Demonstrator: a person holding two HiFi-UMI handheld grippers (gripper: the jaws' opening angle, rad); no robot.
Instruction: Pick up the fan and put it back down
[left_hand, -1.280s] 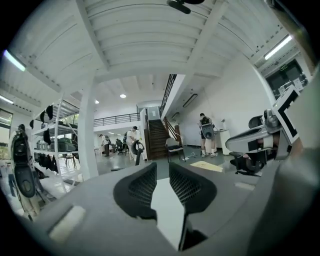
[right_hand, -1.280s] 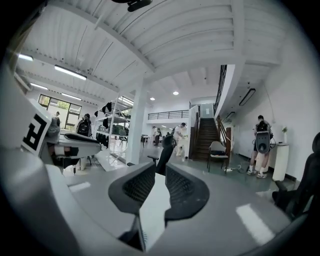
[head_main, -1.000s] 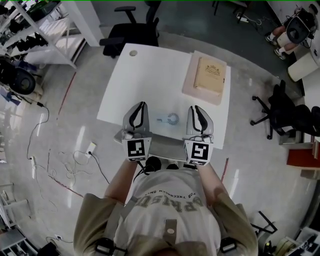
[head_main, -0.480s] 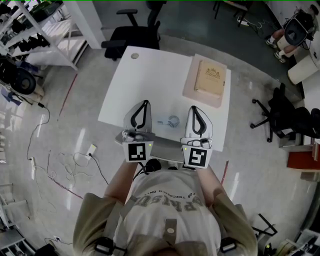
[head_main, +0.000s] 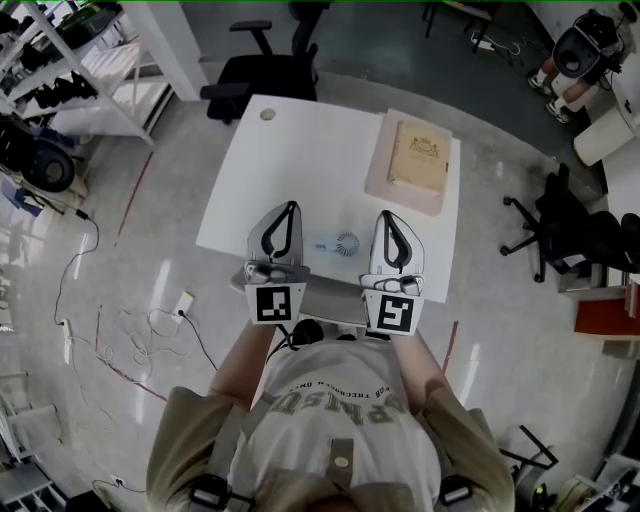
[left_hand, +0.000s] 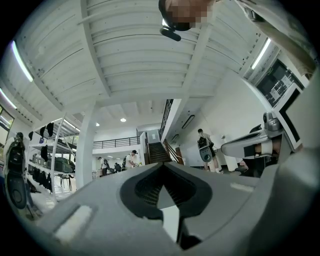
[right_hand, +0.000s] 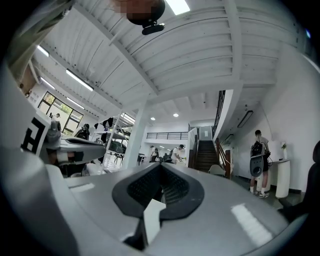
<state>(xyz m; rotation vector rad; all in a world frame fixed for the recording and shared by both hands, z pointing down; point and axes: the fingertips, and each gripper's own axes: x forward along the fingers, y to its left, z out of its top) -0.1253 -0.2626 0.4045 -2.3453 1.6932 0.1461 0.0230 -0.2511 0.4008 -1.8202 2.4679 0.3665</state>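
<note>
A small pale fan (head_main: 341, 241) lies flat on the white table (head_main: 290, 160), near its front edge. Either side of it are my two grippers, both raised off the table and apart from the fan. My left gripper (head_main: 289, 208) is shut and holds nothing, and so is my right gripper (head_main: 385, 216). In the left gripper view the left gripper (left_hand: 162, 165) has its jaws closed together and points out over the room. The right gripper view shows the right gripper (right_hand: 161, 164) the same way. The fan is hidden in both gripper views.
A tan book on a pinkish box (head_main: 413, 160) lies at the table's far right. A small round disc (head_main: 266, 114) sits at the far left corner. A black office chair (head_main: 262, 68) stands behind the table, another chair (head_main: 568, 225) to the right, and shelving (head_main: 70, 60) at the far left.
Both grippers have lifted a little and tilted upward. The fan has stayed in place on the table.
</note>
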